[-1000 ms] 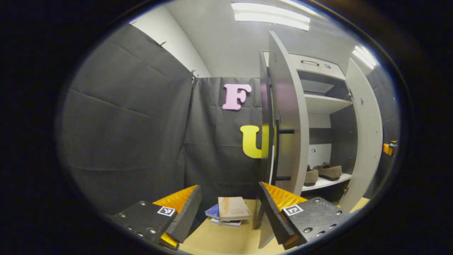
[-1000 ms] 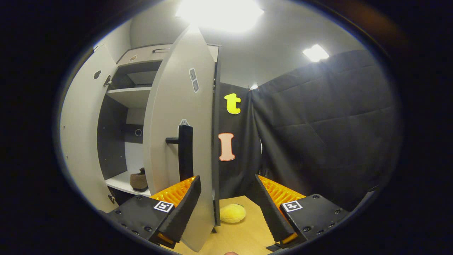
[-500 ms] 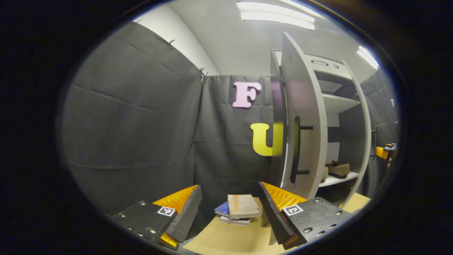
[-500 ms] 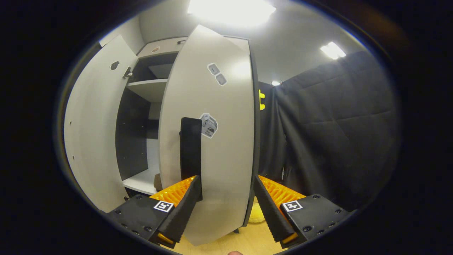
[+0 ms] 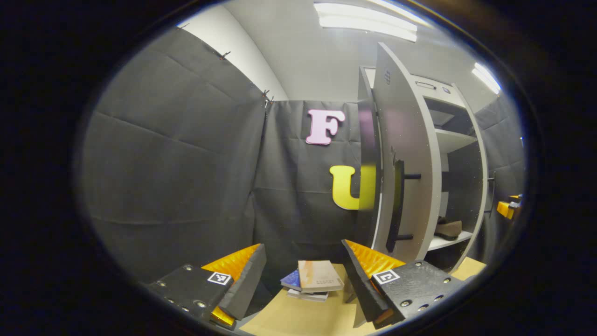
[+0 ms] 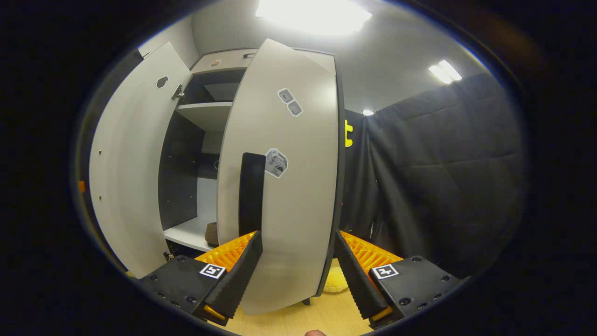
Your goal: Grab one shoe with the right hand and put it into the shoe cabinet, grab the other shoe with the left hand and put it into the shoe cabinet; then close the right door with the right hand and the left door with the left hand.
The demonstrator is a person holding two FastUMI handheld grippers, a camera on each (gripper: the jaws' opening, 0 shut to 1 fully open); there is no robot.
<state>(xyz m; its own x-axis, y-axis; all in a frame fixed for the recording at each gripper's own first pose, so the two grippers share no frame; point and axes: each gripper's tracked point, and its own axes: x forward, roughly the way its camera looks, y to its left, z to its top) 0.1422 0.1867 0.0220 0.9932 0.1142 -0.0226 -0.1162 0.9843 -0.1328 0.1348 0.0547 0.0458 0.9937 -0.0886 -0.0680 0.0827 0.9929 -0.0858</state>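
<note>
Left gripper view: left tongs [image 5: 303, 275], spread, holding nothing, over a tan counter [image 5: 298, 317]. Behind them, a small stack of books [image 5: 311, 281] lies on the counter near the black cloth wall. To the right stands the shoe cabinet [image 5: 447, 154], pale grey with a dark interior; its left door [image 5: 406, 154] stands part open, edge-on to the camera, with a long dark handle [image 5: 398, 205]. Through the gap, one brown shoe [image 5: 448, 229] rests on the lower shelf [image 5: 445, 240]; an upper shelf [image 5: 454, 137] sits above it. At the far right edge, part of the other gripper [image 5: 508, 207] shows.

Right gripper view: right tongs [image 6: 298, 275], spread, with the right door [image 6: 284, 186] standing between the two fingers; whether either finger touches it cannot be told. The door carries a dark handle [image 6: 252, 193] and small stickers. The left door [image 6: 130, 172] stands wide open at the left. A sliver of a brown shoe [image 6: 211, 234] shows on the white shelf behind the right door's edge. A yellow fuzzy object [image 6: 336, 282] lies on the counter beside the cabinet.

Room: black quilted cloth walls, white ceiling, strip lights.
</note>
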